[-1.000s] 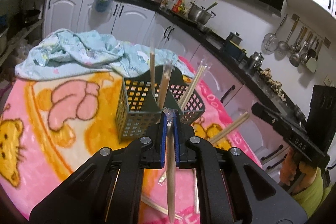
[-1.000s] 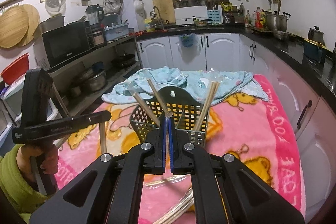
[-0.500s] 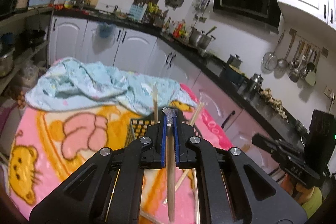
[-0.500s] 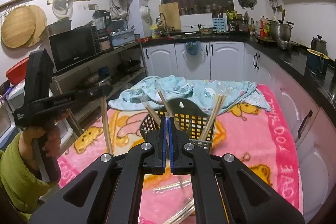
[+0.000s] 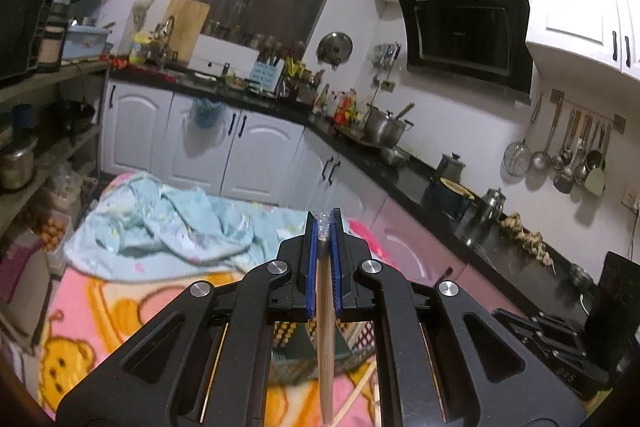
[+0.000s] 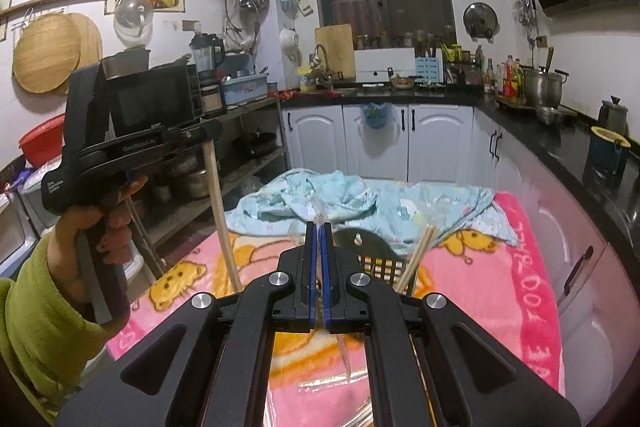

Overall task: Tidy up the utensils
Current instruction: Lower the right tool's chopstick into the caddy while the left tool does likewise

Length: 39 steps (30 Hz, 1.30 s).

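On my left, my left gripper (image 5: pixel 323 227) was clamped on a wrapped pair of chopsticks (image 5: pixel 325 339), which hung down from its blue pads above the pink blanket (image 6: pixel 480 291). Further right, my right gripper (image 6: pixel 317 227) was pinched together on a thin clear wrapper (image 6: pixel 345 355), just in front of the dark utensil basket (image 6: pixel 380 259) near the blanket's middle. Bare chopsticks (image 6: pixel 418 255) leaned in the basket's right side, below the blue cloth (image 6: pixel 360 203) heaped at the far edge.
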Tool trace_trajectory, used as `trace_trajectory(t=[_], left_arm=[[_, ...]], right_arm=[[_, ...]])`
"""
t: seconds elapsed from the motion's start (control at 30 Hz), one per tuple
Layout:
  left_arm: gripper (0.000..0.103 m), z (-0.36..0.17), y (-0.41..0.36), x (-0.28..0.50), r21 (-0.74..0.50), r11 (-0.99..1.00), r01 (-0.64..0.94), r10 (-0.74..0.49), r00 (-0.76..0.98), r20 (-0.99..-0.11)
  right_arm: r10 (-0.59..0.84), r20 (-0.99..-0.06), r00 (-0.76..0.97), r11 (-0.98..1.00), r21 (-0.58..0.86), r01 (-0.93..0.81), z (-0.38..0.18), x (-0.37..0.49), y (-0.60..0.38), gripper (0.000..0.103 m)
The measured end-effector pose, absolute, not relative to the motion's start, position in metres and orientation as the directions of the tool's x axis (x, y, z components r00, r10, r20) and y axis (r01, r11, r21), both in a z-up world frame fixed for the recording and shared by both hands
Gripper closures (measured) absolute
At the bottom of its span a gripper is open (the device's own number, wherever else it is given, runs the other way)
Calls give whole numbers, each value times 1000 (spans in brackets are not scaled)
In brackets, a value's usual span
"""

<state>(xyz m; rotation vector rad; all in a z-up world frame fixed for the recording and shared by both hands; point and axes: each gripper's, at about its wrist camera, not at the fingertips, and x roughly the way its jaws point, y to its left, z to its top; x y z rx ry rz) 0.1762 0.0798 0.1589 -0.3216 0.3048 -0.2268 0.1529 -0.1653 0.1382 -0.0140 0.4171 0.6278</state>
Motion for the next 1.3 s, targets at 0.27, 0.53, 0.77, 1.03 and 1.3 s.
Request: trace_trajectory(t=[0.27,0.53,0.77,1.03,1.3], left_arm=[[100,188,75,183,-292,940,179,-237,955,-180],[100,214,66,195,-230,959,163,-192,975,-110],[100,216,61,211,-198,971,134,-154,984,-87],[100,201,56,228,-179,977,119,-136,987,-86],[100,177,54,239,-177,978,107,-128,985,-113]], right_arm=[[573,-319,755,811,82,-580,171,157,-159,101],[561,-264,785,821,50,-569,200,168,-155,101],[545,-215,811,835,45,-549,220,185,-162,101],[511,-197,836,856,37,-515,225,203,-169,101],[485,-238,842,872,59,-486,209,225,-170,101]])
